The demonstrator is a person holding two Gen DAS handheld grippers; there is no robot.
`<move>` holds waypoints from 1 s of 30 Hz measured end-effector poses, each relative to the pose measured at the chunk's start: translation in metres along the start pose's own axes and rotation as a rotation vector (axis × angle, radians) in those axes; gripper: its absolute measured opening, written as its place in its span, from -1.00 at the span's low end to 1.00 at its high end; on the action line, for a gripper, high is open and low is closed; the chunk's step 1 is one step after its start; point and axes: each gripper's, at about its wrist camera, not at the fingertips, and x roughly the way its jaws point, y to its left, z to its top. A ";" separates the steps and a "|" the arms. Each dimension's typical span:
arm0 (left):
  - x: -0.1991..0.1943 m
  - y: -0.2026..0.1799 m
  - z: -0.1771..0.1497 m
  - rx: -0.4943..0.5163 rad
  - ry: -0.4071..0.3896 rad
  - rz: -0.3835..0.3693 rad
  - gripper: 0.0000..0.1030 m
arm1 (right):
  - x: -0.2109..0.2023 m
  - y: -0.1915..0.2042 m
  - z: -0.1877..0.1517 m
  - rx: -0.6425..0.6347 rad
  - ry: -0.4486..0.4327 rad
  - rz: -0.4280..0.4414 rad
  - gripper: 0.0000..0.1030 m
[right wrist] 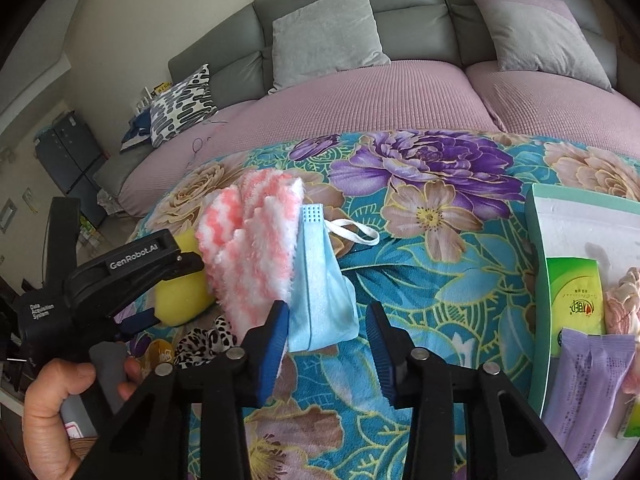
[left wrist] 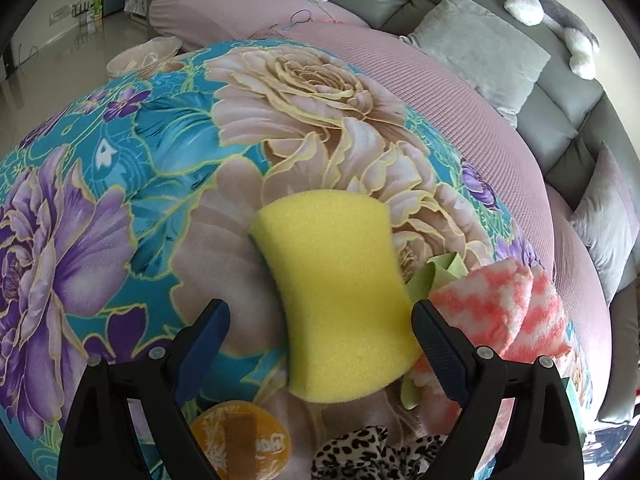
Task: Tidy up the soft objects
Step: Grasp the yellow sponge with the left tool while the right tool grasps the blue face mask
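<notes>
A yellow sponge lies on the floral blanket between the jaws of my left gripper. The gripper is open, with a clear gap at its left pad. A pink-and-white fluffy cloth lies just right of the sponge. In the right wrist view a light blue face mask lies against that fluffy cloth. My right gripper is open around the mask's lower part, its right pad apart from it. The left gripper shows at the left over the sponge, held by a hand.
A leopard-print scrunchie and an orange round item lie near the left gripper. A green-rimmed white tray at the right holds a green packet and a purple packet. A sofa with grey cushions stands behind.
</notes>
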 end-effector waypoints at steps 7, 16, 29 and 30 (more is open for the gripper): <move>0.003 -0.002 -0.001 0.004 0.006 0.003 0.75 | 0.001 0.001 -0.004 0.000 0.015 0.027 -0.45; -0.002 -0.004 0.000 0.006 0.033 -0.051 0.25 | -0.002 -0.005 -0.007 0.027 0.022 0.047 -0.56; -0.023 -0.002 0.001 -0.010 0.015 -0.070 0.14 | -0.018 -0.016 -0.009 0.054 -0.001 0.074 -0.80; -0.028 -0.002 0.001 -0.008 0.007 -0.070 0.14 | -0.020 -0.017 -0.009 0.055 -0.006 0.073 -0.81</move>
